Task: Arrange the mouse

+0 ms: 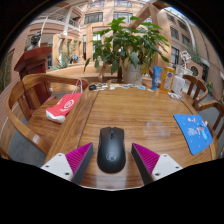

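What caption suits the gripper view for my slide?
Open tongs flank a black mouse on the wooden table.

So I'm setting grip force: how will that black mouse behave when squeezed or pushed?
The black mouse looks like a rigid shell, so it probably won't deform. Its rounded, glossy sides may slip against the fingers. Lying flat on the wooden table, it should slide, not roll.

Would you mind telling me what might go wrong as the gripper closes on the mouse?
The mouse stands between the open gripper fingers, near the table edge; an uneven close could push it off. Its smooth rounded shell may slip from the pads.
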The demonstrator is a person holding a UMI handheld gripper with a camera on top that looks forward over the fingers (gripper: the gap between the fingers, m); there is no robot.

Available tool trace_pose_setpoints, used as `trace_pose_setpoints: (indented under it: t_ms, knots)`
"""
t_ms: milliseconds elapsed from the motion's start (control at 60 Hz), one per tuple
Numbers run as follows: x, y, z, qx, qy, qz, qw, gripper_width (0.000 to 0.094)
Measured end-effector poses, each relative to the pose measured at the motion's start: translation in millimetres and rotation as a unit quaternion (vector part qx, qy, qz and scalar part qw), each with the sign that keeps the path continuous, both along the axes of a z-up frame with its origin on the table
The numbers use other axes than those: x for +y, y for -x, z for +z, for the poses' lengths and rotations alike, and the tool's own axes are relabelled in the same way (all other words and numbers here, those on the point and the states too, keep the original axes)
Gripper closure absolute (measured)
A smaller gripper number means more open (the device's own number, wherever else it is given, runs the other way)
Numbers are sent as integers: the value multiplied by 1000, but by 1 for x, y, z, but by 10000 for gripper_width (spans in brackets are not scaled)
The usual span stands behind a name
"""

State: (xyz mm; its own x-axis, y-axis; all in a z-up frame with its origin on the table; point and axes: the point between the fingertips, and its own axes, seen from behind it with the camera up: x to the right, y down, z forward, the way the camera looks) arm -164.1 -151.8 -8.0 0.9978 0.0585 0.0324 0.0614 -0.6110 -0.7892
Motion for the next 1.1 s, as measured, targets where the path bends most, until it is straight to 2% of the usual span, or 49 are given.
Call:
trace_pose_setpoints:
  t_ms: [50,150,200,250,367,467,550,633,783,900,983,1033,1100]
  knots:
    - [5,3,-8,0,8,2,1000,106]
    - [16,7,-7,8,3,4,1000,247]
    - [20,3,-7,3,2,0,1000,380]
    - [20,4,-7,4,4,0,1000,411]
    - [20,4,-6,-10,1,26,1000,532]
    - [22,6,-3,-8,-12,32,999,581]
    - [20,10,5,1,-22,41,999,581]
    - [16,18,42,54,-49,54,996,580]
    - [20,-18,166,98,-150,75,981,580]
    - [24,-99,244,101,-209,65,971,581]
    - [29,-181,253,79,-225,42,970,583]
    - [44,-222,252,55,-217,21,974,583]
    - [56,-276,218,29,-186,-4,982,585]
